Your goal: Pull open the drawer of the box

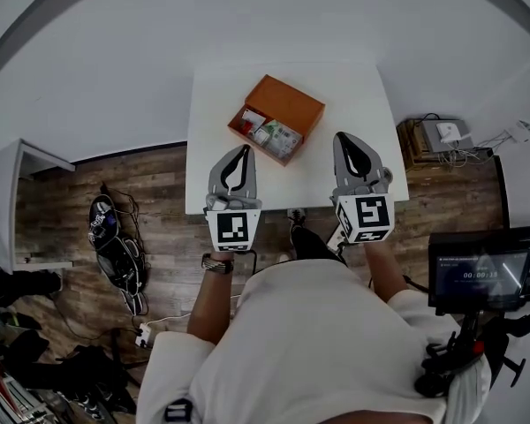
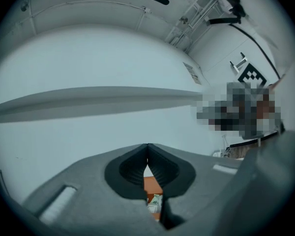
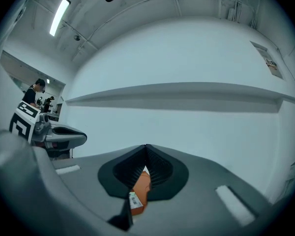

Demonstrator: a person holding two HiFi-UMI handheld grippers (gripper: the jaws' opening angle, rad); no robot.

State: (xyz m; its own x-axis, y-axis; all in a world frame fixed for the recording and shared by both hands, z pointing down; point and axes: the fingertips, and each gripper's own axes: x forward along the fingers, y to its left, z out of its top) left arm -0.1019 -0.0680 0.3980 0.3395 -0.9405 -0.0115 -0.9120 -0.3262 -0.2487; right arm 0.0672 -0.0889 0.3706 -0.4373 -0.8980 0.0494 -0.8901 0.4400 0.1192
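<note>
Head view: your left tongs (image 1: pixel 243 150) and right tongs (image 1: pixel 342 138) are both clenched, tips pressed together, with nothing gripped. The orange box (image 1: pixel 290 102) sits on the white tabletop (image 1: pixel 214 104) ahead of the tongs, between the two and touching neither. Its drawer (image 1: pixel 265 136) stands pulled out on the side facing your tongs, with small packets visible inside. Each gripper view shows the box through the gap behind the tips.
</note>
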